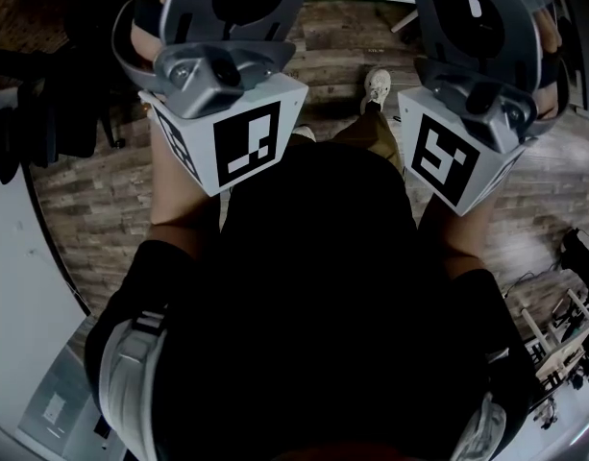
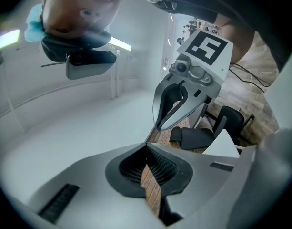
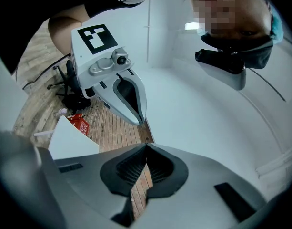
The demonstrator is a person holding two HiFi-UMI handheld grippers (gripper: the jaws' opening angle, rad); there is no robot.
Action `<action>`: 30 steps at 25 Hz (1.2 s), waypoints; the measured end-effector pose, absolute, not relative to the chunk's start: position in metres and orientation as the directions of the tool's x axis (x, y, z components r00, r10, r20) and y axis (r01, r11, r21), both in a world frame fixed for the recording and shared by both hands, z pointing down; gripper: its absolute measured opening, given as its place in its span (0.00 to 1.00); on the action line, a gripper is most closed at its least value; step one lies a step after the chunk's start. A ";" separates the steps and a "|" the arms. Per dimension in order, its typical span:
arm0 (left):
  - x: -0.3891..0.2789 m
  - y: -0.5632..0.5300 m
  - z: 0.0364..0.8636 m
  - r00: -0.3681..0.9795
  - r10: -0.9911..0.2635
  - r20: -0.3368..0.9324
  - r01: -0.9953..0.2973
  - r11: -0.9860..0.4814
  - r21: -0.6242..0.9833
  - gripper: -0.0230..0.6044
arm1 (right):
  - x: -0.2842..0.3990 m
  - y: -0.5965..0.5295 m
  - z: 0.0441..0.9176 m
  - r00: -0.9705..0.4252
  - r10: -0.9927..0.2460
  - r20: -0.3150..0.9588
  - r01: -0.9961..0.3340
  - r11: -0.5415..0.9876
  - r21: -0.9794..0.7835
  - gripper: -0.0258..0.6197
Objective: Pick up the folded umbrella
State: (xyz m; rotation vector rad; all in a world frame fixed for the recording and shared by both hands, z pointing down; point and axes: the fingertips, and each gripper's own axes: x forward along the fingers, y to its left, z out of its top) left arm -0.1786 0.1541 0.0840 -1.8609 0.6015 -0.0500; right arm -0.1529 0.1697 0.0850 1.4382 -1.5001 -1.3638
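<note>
No folded umbrella shows in any view. Both grippers are held up close in front of the person's chest, pointing slightly upward. In the head view only their grey bodies and marker cubes show, the left cube (image 1: 238, 142) and the right cube (image 1: 448, 157). My left gripper (image 2: 146, 145) is shut, its ribbed pads meeting at the tip with nothing between them. My right gripper (image 3: 146, 145) is shut and empty too. Each gripper view also catches the other gripper hanging beside it: the right gripper (image 2: 158, 128) and the left gripper (image 3: 142, 122), both with tips together.
Below is a wood-plank floor (image 1: 102, 200) with the person's shoe (image 1: 376, 86). A black office chair (image 2: 207, 133) and a white table corner (image 2: 225, 146) stand ahead. A red pack (image 3: 79, 123) lies on the floor. A white curved wall (image 3: 207, 109) fills the background.
</note>
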 end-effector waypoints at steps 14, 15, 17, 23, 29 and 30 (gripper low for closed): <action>-0.096 0.079 0.087 0.770 -0.595 -0.231 -0.380 -0.138 -0.914 0.05 | -0.068 0.090 0.083 -0.335 -0.914 -0.228 -0.286 -0.132 0.949 0.09; -0.089 0.074 0.089 0.766 -0.603 -0.224 -0.375 -0.136 -0.917 0.05 | -0.063 0.085 0.084 -0.348 -0.909 -0.228 -0.288 -0.128 0.949 0.09; -0.077 0.064 0.093 0.753 -0.622 -0.217 -0.373 -0.132 -0.918 0.05 | -0.053 0.076 0.089 -0.381 -0.897 -0.223 -0.291 -0.113 0.950 0.09; -0.048 0.044 0.101 0.722 -0.660 -0.207 -0.375 -0.123 -0.919 0.05 | -0.024 0.053 0.101 -0.416 -0.886 -0.204 -0.280 -0.088 0.956 0.09; -0.026 0.023 0.093 0.695 -0.695 -0.185 -0.388 -0.145 -0.910 0.05 | 0.005 0.030 0.093 -0.436 -0.877 -0.199 -0.272 -0.082 0.959 0.09; -0.022 0.020 0.092 0.687 -0.704 -0.181 -0.385 -0.141 -0.912 0.05 | 0.010 0.027 0.094 -0.431 -0.881 -0.197 -0.267 -0.084 0.960 0.09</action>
